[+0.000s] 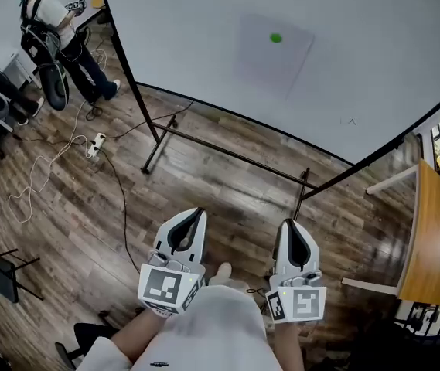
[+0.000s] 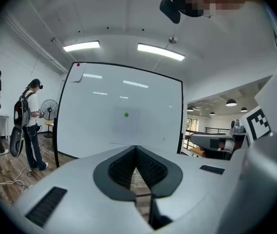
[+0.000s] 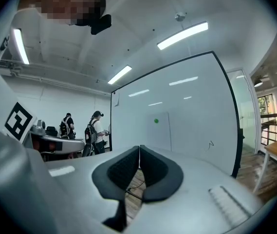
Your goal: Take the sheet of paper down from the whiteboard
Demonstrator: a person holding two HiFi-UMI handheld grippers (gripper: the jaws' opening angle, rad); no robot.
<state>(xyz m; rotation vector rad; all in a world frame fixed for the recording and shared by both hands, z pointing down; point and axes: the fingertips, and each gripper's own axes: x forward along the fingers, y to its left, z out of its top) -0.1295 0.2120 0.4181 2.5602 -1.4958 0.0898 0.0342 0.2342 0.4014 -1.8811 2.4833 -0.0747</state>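
Observation:
A pale sheet of paper (image 1: 274, 55) hangs on the whiteboard (image 1: 204, 29), pinned near its top by a green round magnet (image 1: 275, 38). The same sheet (image 2: 125, 126) shows straight ahead in the left gripper view, and again as sheet (image 3: 158, 130) in the right gripper view. Both grippers are held low in front of the person, well short of the board. My left gripper (image 1: 197, 212) has its jaws shut with nothing between them. My right gripper (image 1: 288, 224) also has its jaws together and empty.
The whiteboard stands on a black metal frame (image 1: 227, 157) over a wood floor. A power strip (image 1: 96, 144) and cables lie at the left. A person (image 1: 65, 37) stands beside the board's left edge. A wooden table (image 1: 432, 234) is at the right.

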